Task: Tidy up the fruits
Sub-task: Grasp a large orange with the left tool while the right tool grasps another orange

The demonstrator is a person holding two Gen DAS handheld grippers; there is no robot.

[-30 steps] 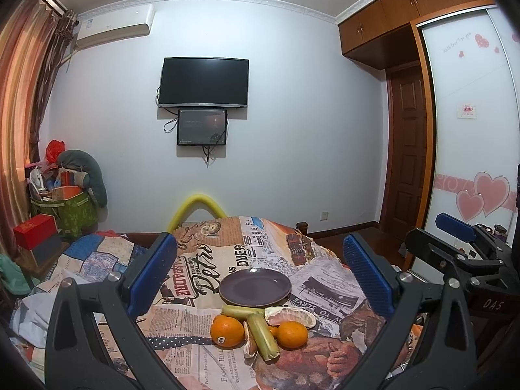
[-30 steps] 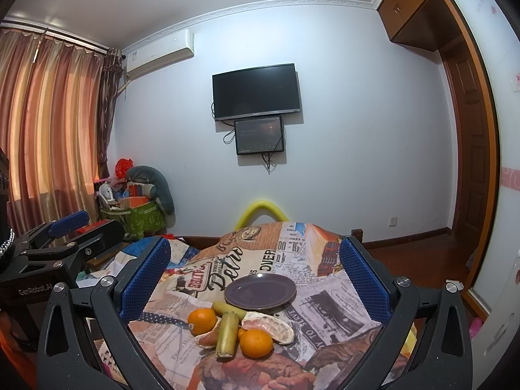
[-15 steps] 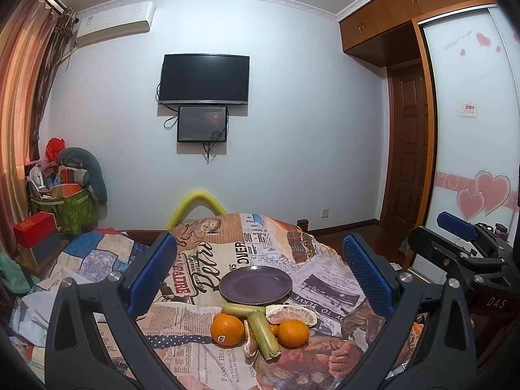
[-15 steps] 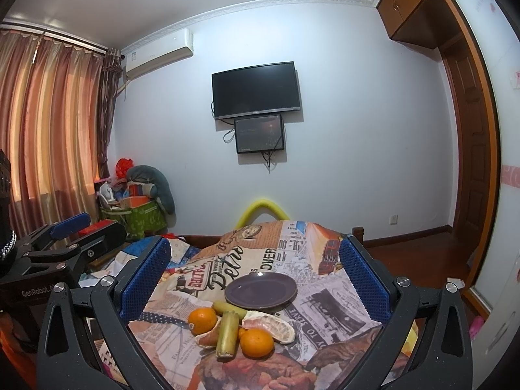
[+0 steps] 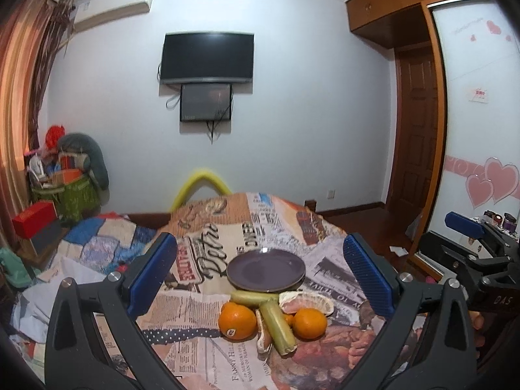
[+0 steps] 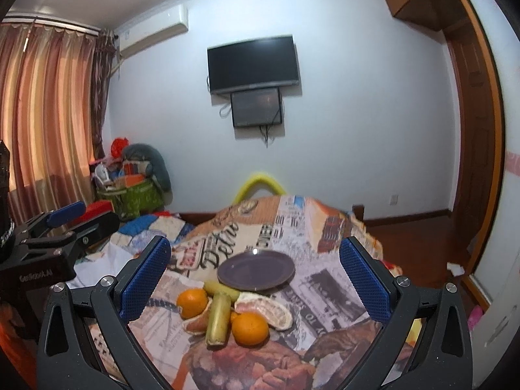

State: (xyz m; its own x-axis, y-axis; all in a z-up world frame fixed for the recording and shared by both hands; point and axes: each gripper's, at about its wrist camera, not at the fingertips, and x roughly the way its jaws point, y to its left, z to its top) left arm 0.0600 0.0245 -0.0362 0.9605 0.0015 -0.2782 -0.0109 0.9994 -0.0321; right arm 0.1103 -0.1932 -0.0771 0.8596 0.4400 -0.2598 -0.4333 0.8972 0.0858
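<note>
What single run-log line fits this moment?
left claw: open | right claw: open | plate: bare | oranges: beside plate, untouched

Bare purple plate (image 5: 266, 268), fruit cluster (image 5: 276, 317) touching its near rim, open tablecloth (image 5: 195, 312) either side

Empty purple plate (image 5: 266, 269); just in front, 2 oranges (image 5: 237, 321), 2 green sugarcane pcs (image 5: 277, 327), peeled pomelo segments (image 5: 307, 303) (all clustered, touching).

White letters "DAS" mark the black body of the right hand-held gripper (image 5: 464, 237). The newspaper-print cloth (image 5: 208, 256) over the bed carries "Detri", "BRILLIANTE" and "FANNY HILL". The left hand-held gripper (image 6: 68, 221) reads "GenRobot.AI".
</note>
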